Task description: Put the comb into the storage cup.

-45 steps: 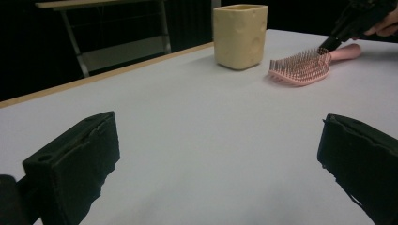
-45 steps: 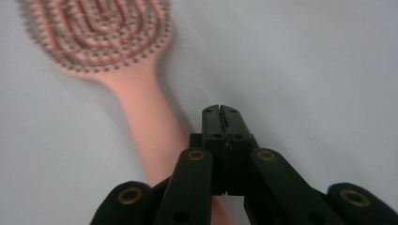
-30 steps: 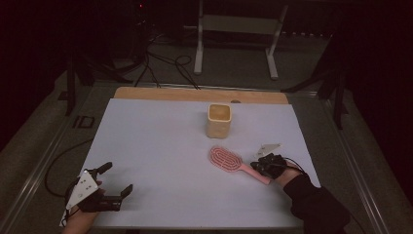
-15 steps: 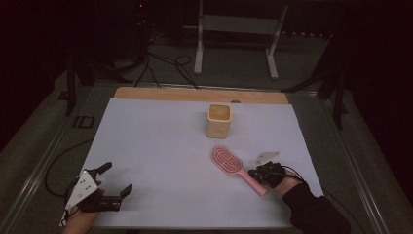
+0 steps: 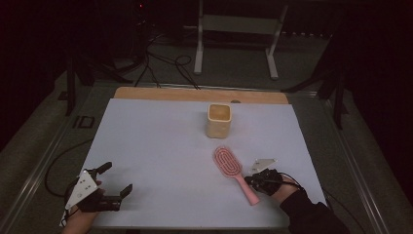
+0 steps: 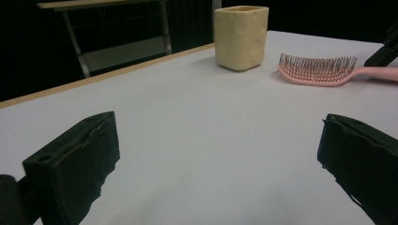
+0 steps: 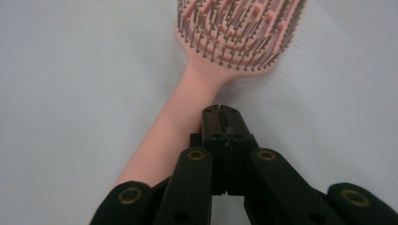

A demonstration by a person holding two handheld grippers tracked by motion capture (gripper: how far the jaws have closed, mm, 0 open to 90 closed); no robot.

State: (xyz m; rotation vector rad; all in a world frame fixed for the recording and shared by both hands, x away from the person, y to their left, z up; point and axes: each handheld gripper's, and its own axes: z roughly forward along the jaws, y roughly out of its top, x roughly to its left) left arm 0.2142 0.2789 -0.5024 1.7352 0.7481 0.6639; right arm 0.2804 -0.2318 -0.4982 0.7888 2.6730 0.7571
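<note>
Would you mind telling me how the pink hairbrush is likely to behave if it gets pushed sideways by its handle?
The hairbrush looks like stiff, light plastic, so it would probably slide and pivot on the smooth white table. Lying bristles up on its flat back, it seems unlikely to roll.

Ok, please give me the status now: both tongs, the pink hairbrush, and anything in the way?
Left tongs open, nothing between them. Right tongs shut, tips against the pink hairbrush handle, not gripping. Hairbrush flat on the table. Yellow cup stands apart behind it.

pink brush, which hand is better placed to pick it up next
Right. The right gripper sits with shut jaws against the pink brush handle, so it probably only needs to open and grasp. The left gripper, open, rests at the table's near left corner, far from it.
</note>
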